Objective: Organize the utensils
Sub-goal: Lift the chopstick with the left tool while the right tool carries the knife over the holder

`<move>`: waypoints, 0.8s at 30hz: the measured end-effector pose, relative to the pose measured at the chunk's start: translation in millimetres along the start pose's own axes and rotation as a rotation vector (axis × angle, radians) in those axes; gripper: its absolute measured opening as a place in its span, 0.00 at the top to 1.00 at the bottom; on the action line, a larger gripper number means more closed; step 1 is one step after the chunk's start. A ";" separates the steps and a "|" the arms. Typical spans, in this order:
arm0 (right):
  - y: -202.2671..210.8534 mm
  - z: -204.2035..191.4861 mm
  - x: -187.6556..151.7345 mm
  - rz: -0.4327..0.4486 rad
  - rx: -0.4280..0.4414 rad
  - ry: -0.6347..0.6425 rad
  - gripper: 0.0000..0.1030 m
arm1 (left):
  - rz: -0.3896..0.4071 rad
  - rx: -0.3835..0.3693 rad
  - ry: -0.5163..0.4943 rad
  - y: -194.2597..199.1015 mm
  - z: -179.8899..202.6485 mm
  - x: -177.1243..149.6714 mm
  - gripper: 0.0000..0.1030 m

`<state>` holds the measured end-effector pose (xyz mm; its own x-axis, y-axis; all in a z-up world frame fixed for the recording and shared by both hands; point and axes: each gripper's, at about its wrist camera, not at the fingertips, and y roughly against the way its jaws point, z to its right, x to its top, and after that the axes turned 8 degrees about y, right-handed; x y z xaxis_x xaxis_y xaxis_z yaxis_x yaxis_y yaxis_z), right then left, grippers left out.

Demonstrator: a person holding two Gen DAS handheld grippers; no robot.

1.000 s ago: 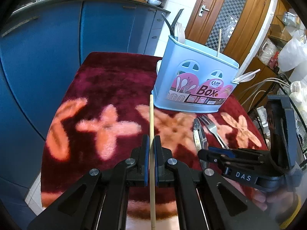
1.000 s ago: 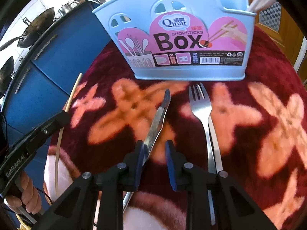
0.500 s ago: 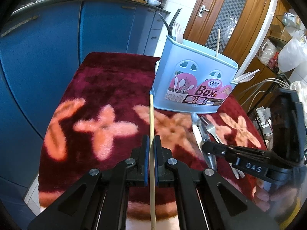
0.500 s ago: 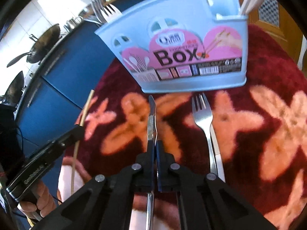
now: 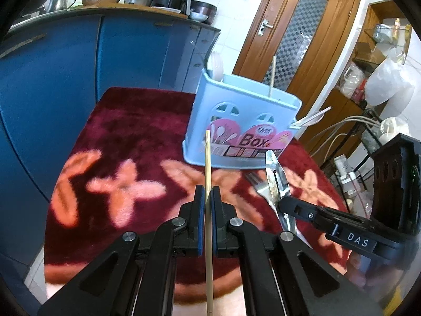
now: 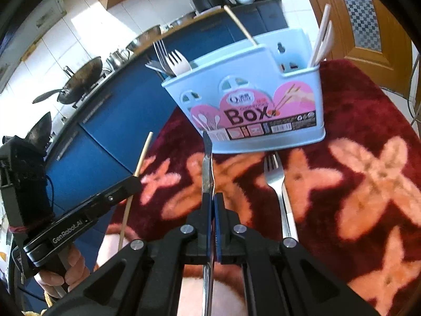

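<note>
My left gripper (image 5: 208, 193) is shut on a wooden chopstick (image 5: 208, 163), held above the cloth and pointing at the light-blue utensil box (image 5: 244, 121). My right gripper (image 6: 212, 200) is shut on a flat metal utensil (image 6: 207, 163), lifted off the cloth and pointing at the box (image 6: 263, 110). That utensil (image 5: 275, 179) and the right gripper's finger (image 5: 302, 208) also show in the left wrist view. A metal fork (image 6: 276, 176) lies on the cloth in front of the box. The box holds forks (image 6: 168, 58), a chopstick (image 6: 240, 26) and white utensils (image 6: 321, 36).
The table carries a dark red cloth with pink flowers (image 5: 126, 142). Blue cabinets (image 5: 65, 79) with pots and pans stand to the left and behind. A wooden door (image 5: 294, 34) and shelves with bags (image 5: 381, 79) stand at the right. The left gripper (image 6: 126, 187) shows in the right wrist view.
My right gripper closed on the metal utensil and lifted it off the cloth. Both grippers rose and moved toward the box. The chopstick stayed held in the left gripper.
</note>
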<state>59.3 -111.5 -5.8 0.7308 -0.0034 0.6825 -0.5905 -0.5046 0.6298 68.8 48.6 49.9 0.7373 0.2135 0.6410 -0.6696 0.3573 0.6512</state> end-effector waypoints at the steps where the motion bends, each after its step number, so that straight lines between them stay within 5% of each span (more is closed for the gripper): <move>1: 3.7 -0.9 1.7 0.013 -0.005 0.005 0.97 | 0.007 -0.007 -0.001 0.8 2.2 1.3 0.98; 24: 57.7 16.2 95.0 0.341 -0.112 0.101 0.97 | 0.281 -0.119 -0.069 3.1 69.5 106.1 0.98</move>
<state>100.2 -154.9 89.4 0.4514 -0.0670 0.8898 -0.8322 -0.3914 0.3928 138.7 9.1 148.1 0.5139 0.2587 0.8179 -0.8283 0.3978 0.3947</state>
